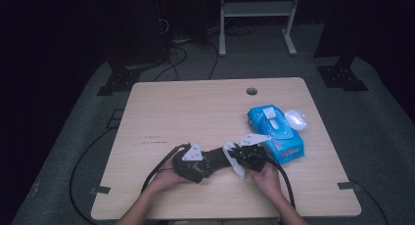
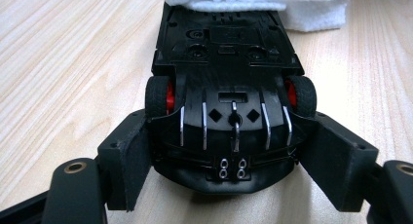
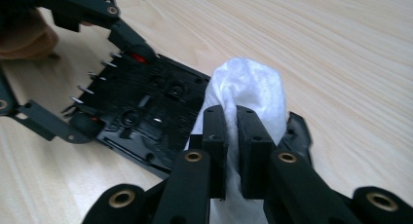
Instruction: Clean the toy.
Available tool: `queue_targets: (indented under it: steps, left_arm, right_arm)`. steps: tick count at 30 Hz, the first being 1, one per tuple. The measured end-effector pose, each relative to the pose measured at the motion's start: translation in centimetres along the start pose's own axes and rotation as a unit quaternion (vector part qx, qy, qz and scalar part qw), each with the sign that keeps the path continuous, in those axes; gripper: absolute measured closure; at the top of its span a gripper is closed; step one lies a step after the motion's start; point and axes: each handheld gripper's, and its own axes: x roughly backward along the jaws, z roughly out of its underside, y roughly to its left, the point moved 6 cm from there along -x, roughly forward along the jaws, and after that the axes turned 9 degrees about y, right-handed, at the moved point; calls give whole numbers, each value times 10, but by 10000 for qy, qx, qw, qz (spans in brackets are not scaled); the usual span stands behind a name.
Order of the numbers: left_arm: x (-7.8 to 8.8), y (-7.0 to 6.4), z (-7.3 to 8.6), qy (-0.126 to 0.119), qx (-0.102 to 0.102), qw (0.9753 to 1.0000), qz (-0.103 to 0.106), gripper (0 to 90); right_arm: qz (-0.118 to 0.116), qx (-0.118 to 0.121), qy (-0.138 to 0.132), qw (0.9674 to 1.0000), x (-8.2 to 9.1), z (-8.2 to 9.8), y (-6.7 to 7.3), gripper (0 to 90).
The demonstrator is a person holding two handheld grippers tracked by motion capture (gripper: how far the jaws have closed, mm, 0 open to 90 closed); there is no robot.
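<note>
A black toy car lies upside down on the wooden surface, near its front edge and between the two hand-held grippers. The left gripper view shows most of it: the flat black underside faces up, with red-hubbed wheels on either side, thin metal strips running along the near end and small screw wells farther off. One end of the car points toward that camera, and its long axis runs straight away from it to a white wipe lying over the far end. In the high view the car is a dark shape whose long axis runs left to right across the surface, and the underside detail cannot be made out there.

The left hand-held gripper holds the car by its near end, one black pad pressed against each flank just behind the wheels. The right hand-held gripper has its jaws drawn narrow, pinching the white wipe, which bulges above the pads and rests on the car's underside; this view also shows the left gripper's jaws on the car at upper left.

The high view adds what lies around: a blue pack of wipes to the right of the grippers, its flap open, with a small white object just beside its far right corner, and both of the person's hands at the front edge.
</note>
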Motion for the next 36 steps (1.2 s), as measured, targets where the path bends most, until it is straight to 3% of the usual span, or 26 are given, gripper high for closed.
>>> queue_targets:
  steps: [3,6,7,9,11,13,17,18,20,24,26,28,31,33,35,36]
  left_arm:
    - [0,0,0,-8,16,10000,21,244]
    - [0,0,0,10,-18,10000,8,244]
    - [-1,-1,-1,-4,-15,10000,-10,244]
    - [-1,-1,-1,1,-29,10000,-12,244]
    - [-1,-1,-1,14,-51,10000,-23,244]
    - [-1,-1,-1,-1,-32,10000,-5,244]
    - [-1,-1,-1,-13,-11,10000,-4,244]
    - [-1,-1,-1,-5,-20,10000,-6,244]
    - [-1,-1,-1,22,-67,10000,-41,245]
    - [-2,-2,-1,54,-134,9999,-87,244]
    - [-1,-2,-1,52,-122,9999,-86,245]
    - [-1,-2,-1,47,-117,9999,-85,244]
    - [-1,-2,-1,11,-71,10000,-44,244]
    - [-2,-2,-1,26,-124,9999,-79,245]
    - [-3,-3,-2,38,-163,9998,-93,244]
    - [-3,-3,-2,53,-185,9998,-98,244]
  right_arm:
    - [234,-224,28,9995,3,6,-17,827]
    - [205,-441,-38,9988,4,9,-23,827]
    - [248,-403,-39,9989,4,8,-21,827]
    - [116,-279,-76,9995,2,4,-11,826]
    - [5,-17,-122,9999,-1,-1,0,823]
    - [83,163,-98,9998,-3,-3,3,823]
    - [366,-199,-2,9991,2,3,-20,826]
    - [352,-369,-9,9987,3,6,-27,826]
    - [289,-489,-40,9984,3,7,-29,829]
    - [153,-122,-92,9998,-1,-3,-10,827]
    - [226,93,-69,9997,-4,-8,-4,826]
    - [233,33,-34,9997,-3,-8,-9,826]
    - [407,-225,-5,9989,-1,-2,-26,828]
    - [355,-454,-7,9983,1,0,-32,830]
    - [347,-413,-36,9985,1,-1,-30,830]
    - [223,-329,-83,9992,0,-4,-24,830]
